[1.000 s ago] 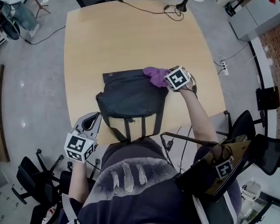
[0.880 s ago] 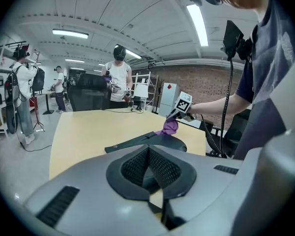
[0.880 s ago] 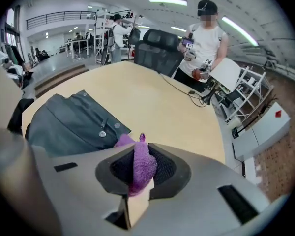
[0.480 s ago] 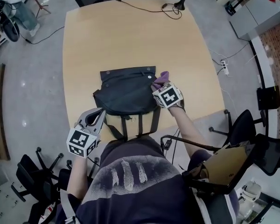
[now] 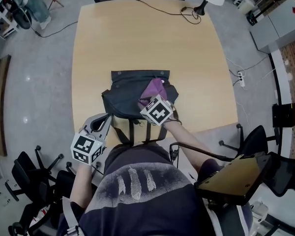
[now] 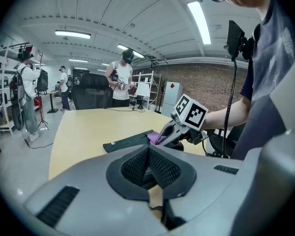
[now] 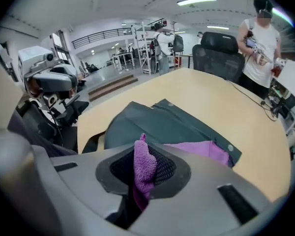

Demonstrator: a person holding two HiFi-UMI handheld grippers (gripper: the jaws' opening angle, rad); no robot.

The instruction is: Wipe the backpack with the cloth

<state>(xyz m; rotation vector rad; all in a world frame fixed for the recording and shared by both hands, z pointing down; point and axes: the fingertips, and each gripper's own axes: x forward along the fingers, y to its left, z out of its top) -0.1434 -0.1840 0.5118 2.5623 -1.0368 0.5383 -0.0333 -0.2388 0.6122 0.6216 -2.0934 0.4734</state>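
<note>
Backpack: dark, lying flat on the pale wood worktop, centred near the near edge; its straps trail over that edge toward the person.

Cloth: purple, lying on the backpack's far-right part; most of it spread flat on the fabric, one corner pulled up.

Right gripper: over the backpack's right half, marker cube tilted up; jaws clamped on the pulled-up corner of the cloth; right gripper view shows a purple tuft standing up between the black pads, with the rest of the cloth on the backpack just past them.

Left gripper: at the near edge of the worktop, just beside the backpack's near-left corner; can't tell if it touches; jaws together, pads meeting edge to edge with nothing between them; it points across the worktop toward the right gripper.

Far end of the worktop: lamp base and a dark cable; people stand beyond it.
</note>
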